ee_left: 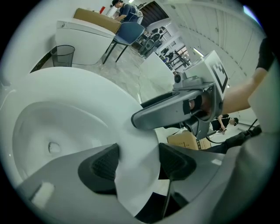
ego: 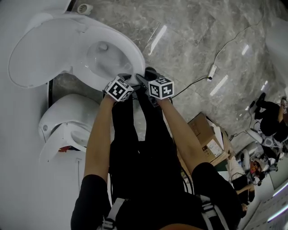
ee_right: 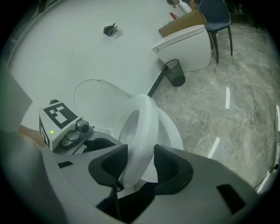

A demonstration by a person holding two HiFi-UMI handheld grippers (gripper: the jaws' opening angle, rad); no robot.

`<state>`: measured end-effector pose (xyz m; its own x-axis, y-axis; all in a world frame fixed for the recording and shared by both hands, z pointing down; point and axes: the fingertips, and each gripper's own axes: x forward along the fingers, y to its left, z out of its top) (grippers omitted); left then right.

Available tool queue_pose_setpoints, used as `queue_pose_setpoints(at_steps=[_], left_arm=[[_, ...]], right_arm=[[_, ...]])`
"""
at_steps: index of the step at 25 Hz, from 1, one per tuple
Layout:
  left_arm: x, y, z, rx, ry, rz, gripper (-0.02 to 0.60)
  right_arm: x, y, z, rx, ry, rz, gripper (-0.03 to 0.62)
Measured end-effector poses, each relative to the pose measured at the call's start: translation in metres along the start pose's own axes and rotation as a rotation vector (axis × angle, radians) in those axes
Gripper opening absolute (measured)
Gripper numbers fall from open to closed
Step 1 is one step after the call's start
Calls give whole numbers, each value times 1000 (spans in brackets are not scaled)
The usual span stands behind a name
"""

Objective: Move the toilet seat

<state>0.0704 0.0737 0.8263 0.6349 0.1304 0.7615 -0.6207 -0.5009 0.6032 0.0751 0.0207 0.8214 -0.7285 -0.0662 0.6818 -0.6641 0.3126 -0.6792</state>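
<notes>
A white toilet stands at the upper left of the head view, its lid (ego: 40,54) raised. The toilet seat (ego: 134,56) rings the bowl. Both grippers meet at the seat's front edge. The left gripper (ego: 128,81) straddles the seat (ee_left: 87,100), with the white rim filling the gap between its pads (ee_left: 105,164). The right gripper (ego: 142,81) is shut on the seat (ee_right: 146,118), which stands edge-on between its pads (ee_right: 165,162) with the bowl rim (ee_right: 175,133) behind it. The raised lid (ee_right: 98,100) shows behind.
A second white toilet (ego: 67,121) sits close on the left. On the marble floor lie a power strip (ego: 212,71) with its cable and a cardboard box (ego: 207,134). A mesh bin (ee_right: 175,72), another toilet (ee_right: 183,43) and a blue chair (ee_right: 216,13) stand further off. People sit at the far right.
</notes>
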Motion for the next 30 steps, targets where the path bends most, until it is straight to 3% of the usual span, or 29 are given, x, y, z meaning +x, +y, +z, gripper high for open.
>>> queue_pose_setpoints(at_steps=[14, 30], left_arm=[[-46, -16, 8, 18, -136, 58, 284], [-112, -32, 18, 119, -182, 37, 282]], right_arm=[[-20, 35, 20, 47, -56, 41, 169], [-42, 90, 57, 124, -184, -6, 160]])
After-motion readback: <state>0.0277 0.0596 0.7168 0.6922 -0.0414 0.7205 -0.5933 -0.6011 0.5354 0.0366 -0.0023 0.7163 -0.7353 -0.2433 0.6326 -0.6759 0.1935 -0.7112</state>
